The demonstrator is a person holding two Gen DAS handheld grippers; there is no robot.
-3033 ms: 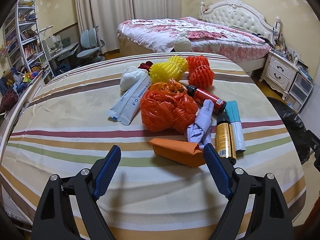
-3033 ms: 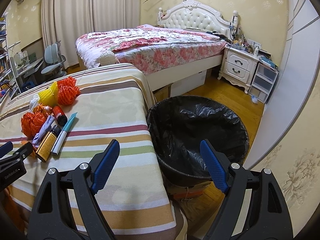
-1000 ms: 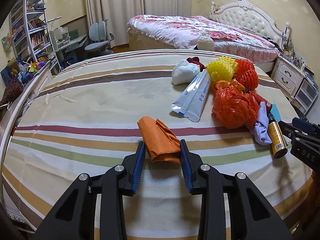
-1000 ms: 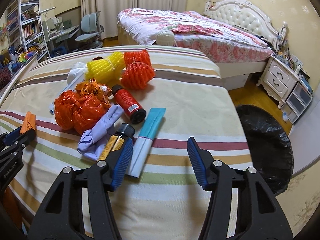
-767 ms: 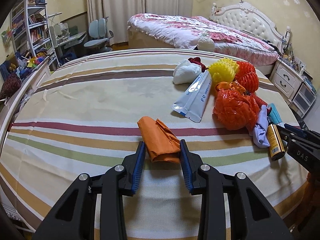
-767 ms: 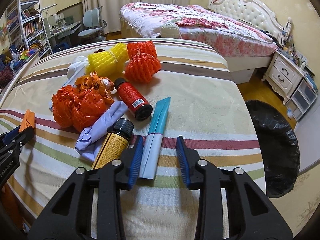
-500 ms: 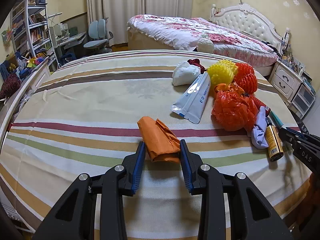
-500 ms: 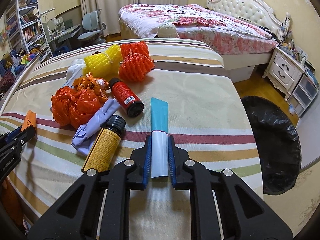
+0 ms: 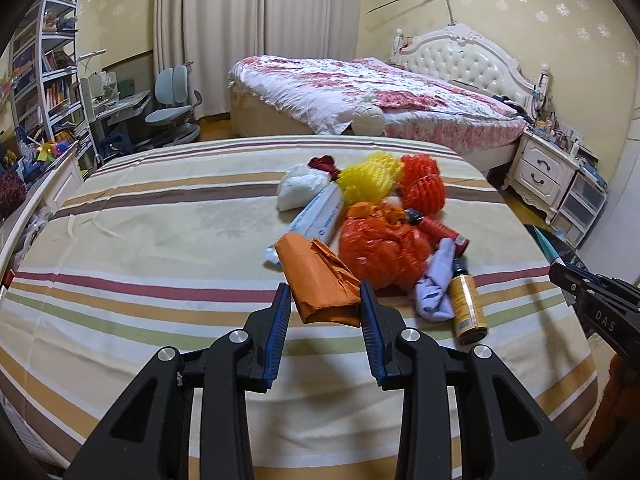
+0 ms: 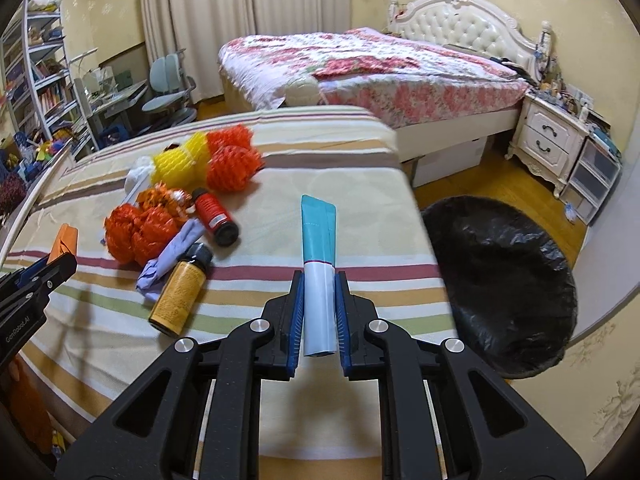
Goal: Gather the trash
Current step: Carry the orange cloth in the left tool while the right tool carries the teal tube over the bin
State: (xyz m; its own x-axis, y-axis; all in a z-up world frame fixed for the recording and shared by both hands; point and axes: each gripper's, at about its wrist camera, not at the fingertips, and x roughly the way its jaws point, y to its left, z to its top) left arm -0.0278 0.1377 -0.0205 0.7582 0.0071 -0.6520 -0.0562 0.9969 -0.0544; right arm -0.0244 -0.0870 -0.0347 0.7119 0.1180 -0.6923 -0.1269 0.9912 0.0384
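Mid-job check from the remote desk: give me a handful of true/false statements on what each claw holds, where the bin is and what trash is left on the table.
1. The right claw is shut on the teal-and-white tube. True.
2. The left claw is open and holds nothing. False: it is shut on the folded orange paper bag.
3. The black-lined trash bin stands on the floor beside the striped table, to the right in the right wrist view. True.
4. The amber bottle stands upright. False: it lies on its side next to the lilac cloth.
5. The red bottle is already in the bin. False: it lies on the table.
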